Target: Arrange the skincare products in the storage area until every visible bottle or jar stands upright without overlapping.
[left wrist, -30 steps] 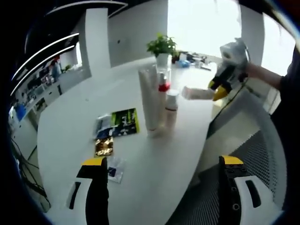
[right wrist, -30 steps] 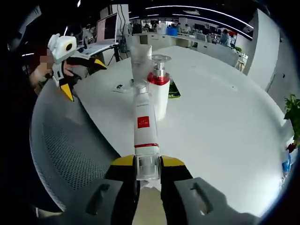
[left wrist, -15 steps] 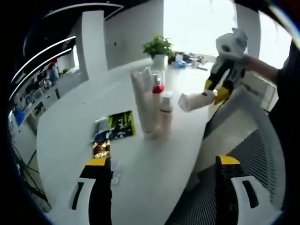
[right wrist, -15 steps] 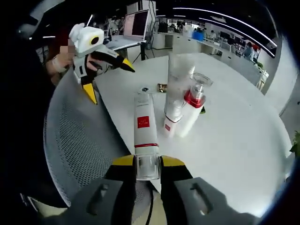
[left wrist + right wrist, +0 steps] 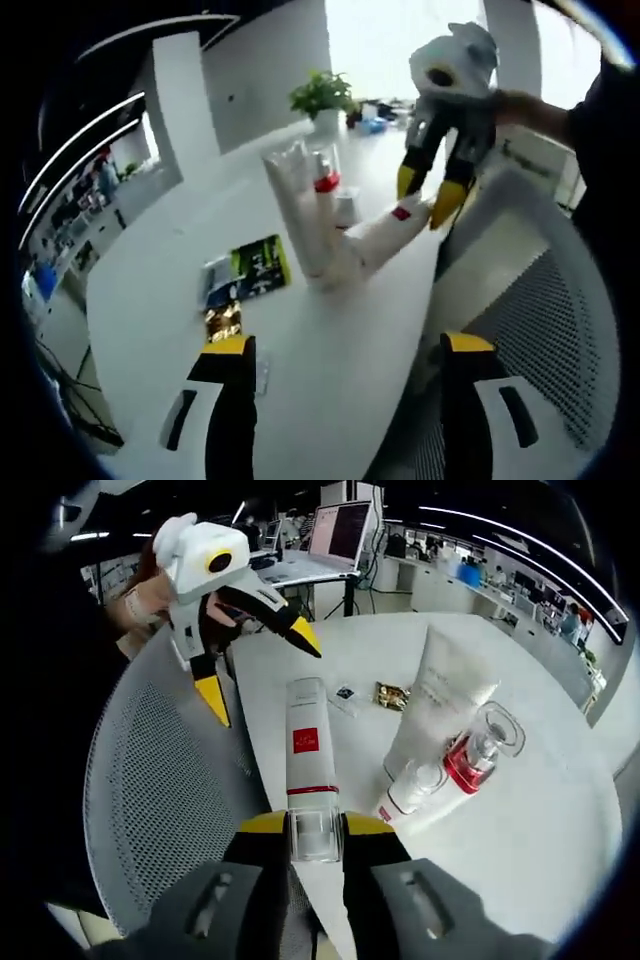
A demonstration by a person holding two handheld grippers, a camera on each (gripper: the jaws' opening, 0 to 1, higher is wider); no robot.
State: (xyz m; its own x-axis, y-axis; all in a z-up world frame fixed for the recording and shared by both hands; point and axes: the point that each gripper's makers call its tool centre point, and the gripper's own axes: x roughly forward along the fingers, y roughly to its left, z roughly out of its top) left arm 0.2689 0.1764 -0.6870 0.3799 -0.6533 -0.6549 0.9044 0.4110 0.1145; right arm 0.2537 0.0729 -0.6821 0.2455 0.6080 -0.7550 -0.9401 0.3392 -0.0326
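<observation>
My right gripper [image 5: 315, 825] is shut on the cap end of a white bottle with a red label [image 5: 306, 750]. In the left gripper view that bottle [image 5: 385, 232] slants down from the right gripper [image 5: 425, 195] toward the table, its lower end close by the standing group. The group is a tall white tube [image 5: 300, 215], a red-collared pump bottle [image 5: 322, 180] and a small white bottle [image 5: 347, 208], all upright. In the right gripper view the tube [image 5: 437, 700], pump bottle [image 5: 475, 755] and small bottle [image 5: 410, 790] stand right of the held bottle. My left gripper [image 5: 348, 344] is open, held over the table's near edge.
The white table [image 5: 160, 290] carries a green packet [image 5: 262, 265] and a gold sachet [image 5: 222, 320] left of the group. A grey mesh chair [image 5: 160, 800] sits beside the table edge. A potted plant [image 5: 320, 95] stands at the far end; a laptop [image 5: 340, 530] is behind.
The right gripper has tipped the held bottle from level in the air to slanting down beside the standing group. The left gripper stays open and has shifted slightly.
</observation>
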